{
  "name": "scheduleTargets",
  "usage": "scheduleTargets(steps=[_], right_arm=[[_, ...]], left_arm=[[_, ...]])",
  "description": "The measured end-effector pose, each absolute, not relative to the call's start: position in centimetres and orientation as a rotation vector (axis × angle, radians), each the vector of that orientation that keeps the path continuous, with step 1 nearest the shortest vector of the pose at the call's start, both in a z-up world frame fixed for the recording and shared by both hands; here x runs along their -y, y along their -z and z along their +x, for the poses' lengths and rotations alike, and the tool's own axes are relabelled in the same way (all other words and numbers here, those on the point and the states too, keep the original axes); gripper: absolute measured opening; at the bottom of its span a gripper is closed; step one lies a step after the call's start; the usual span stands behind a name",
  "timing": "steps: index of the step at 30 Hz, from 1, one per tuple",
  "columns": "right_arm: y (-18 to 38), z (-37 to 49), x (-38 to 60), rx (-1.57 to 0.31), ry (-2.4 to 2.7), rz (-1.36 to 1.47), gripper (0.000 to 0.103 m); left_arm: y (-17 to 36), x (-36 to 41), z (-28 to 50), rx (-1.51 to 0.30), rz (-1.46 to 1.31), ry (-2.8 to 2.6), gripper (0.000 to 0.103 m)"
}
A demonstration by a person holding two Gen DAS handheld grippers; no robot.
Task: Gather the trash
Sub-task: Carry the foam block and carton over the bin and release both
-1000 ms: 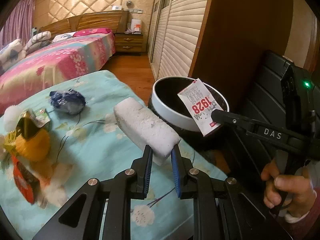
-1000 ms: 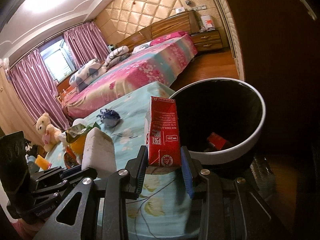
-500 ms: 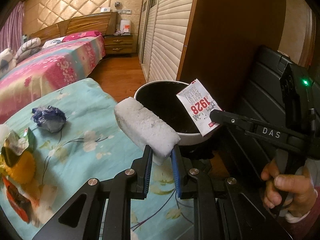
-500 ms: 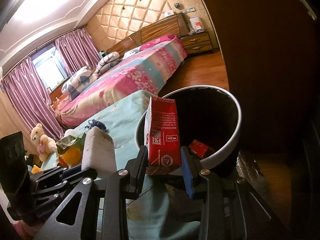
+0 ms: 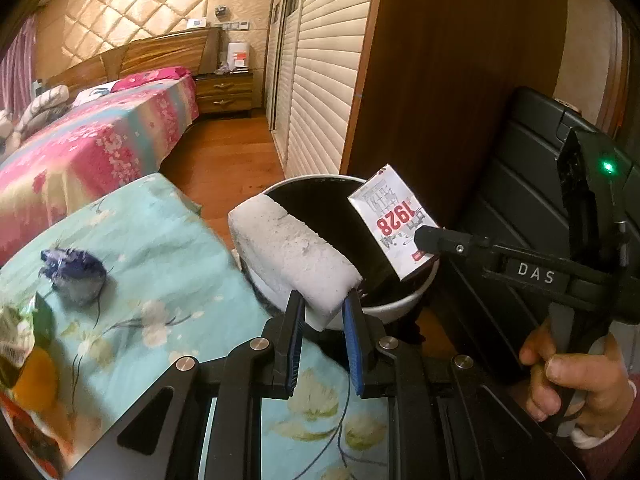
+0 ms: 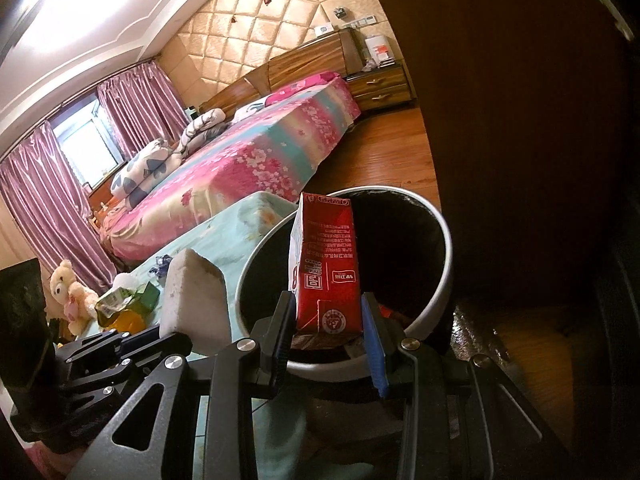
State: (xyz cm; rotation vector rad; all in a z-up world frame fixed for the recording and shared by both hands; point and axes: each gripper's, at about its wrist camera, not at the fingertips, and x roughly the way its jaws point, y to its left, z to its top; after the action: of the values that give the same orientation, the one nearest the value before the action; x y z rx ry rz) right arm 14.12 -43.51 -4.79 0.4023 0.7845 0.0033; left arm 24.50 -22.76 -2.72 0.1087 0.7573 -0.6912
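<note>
My left gripper is shut on a white foam block and holds it at the near rim of a round white-rimmed trash bin with a black liner. My right gripper is shut on a red and white carton, held over the bin's opening. The carton shows in the left wrist view with "1928" printed on it. The foam block shows in the right wrist view to the left of the bin.
A table with a teal flowered cloth carries a crumpled blue wrapper and green, orange and red packets at the left. A dark wardrobe and black case stand behind the bin. A pink bed lies beyond.
Both grippers have moved to the right toward the bin. The carton now hangs over the bin's opening and the foam block reaches its rim.
</note>
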Motion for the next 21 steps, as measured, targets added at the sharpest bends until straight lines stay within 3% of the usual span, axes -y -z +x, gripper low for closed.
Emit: scheduleTargets(steps=[21], right_arm=[[5.6, 16.0, 45.3, -0.810, 0.023, 0.400, 0.033]], left_arm=[[4.3, 25.9, 27.1, -0.788, 0.142, 0.700, 0.018]])
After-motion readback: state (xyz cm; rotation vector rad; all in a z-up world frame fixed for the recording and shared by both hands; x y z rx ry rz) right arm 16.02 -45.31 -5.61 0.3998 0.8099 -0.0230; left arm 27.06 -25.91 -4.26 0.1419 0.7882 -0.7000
